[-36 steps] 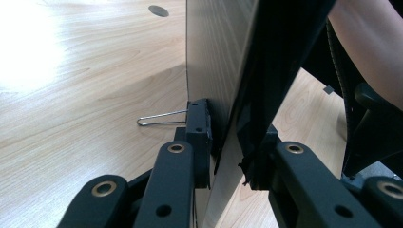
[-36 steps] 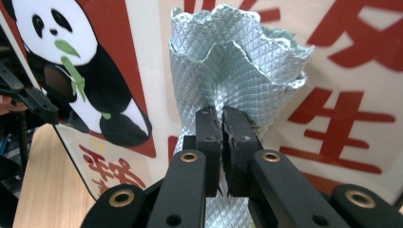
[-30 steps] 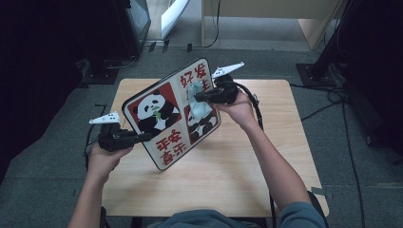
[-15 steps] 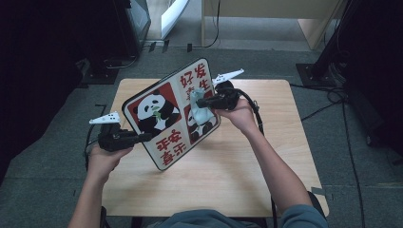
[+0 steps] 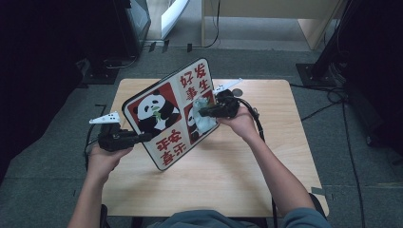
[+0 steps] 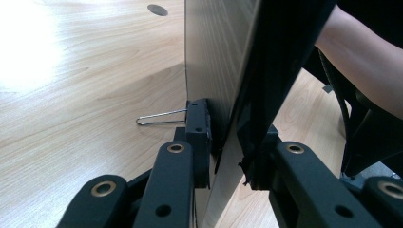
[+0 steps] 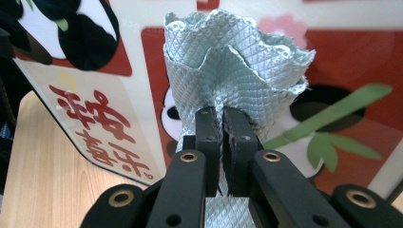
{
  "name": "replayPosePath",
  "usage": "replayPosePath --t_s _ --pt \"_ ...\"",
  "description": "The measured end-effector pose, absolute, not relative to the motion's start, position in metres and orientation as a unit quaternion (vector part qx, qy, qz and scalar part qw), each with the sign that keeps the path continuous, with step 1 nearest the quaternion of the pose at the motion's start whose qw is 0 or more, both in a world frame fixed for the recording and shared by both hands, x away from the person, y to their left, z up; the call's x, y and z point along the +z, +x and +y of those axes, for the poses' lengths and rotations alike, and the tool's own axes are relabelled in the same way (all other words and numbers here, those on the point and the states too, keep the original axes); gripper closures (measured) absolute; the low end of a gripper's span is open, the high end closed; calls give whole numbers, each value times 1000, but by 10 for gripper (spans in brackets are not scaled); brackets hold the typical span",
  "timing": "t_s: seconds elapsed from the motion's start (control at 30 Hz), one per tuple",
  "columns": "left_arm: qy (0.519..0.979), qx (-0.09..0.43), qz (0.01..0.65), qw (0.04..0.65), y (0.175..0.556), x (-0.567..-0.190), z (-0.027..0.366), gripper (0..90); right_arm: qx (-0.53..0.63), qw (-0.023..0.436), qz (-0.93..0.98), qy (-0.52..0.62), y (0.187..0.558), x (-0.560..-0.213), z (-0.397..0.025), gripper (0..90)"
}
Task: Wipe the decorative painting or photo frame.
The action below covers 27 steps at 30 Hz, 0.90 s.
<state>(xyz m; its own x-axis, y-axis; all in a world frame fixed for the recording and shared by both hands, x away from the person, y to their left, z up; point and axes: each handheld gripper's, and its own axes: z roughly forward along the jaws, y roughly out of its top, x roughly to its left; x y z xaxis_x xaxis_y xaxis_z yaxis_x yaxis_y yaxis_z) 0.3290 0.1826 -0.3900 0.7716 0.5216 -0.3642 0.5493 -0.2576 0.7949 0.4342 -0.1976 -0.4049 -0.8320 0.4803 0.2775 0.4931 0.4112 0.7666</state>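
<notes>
A panda sign board (image 5: pixel 168 111) with red panels and Chinese characters stands tilted on edge over the table. My left gripper (image 5: pixel 142 137) is shut on its lower left edge; in the left gripper view the board (image 6: pixel 218 71) sits edge-on between the jaws of my left gripper (image 6: pixel 228 156), with a wire stand (image 6: pixel 159 117) behind it. My right gripper (image 5: pixel 202 113) is shut on a pale green quilted cloth (image 5: pixel 203 118) pressed against the board's face. In the right gripper view the cloth (image 7: pixel 228 66) bunches above my right gripper (image 7: pixel 222 126), against the printed board (image 7: pixel 356 61).
The wooden table (image 5: pixel 228 180) has a round cable hole (image 5: pixel 237 91) near its far edge. Cables (image 5: pixel 259 126) trail from the right gripper. Dark equipment stands on the floor left and right of the table, and a light wooden cabinet (image 5: pixel 266 19) stands beyond it.
My right gripper has moved the cloth down and to the left across the board's face. The left gripper and the board have stayed nearly still.
</notes>
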Motion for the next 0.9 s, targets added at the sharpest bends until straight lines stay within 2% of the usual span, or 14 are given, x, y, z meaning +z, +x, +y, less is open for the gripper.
replayPosePath --t_s 0.9 --pt "798 -17 330 503 329 -389 182 755 -405 34 -857 -318 423 -453 -196 868"
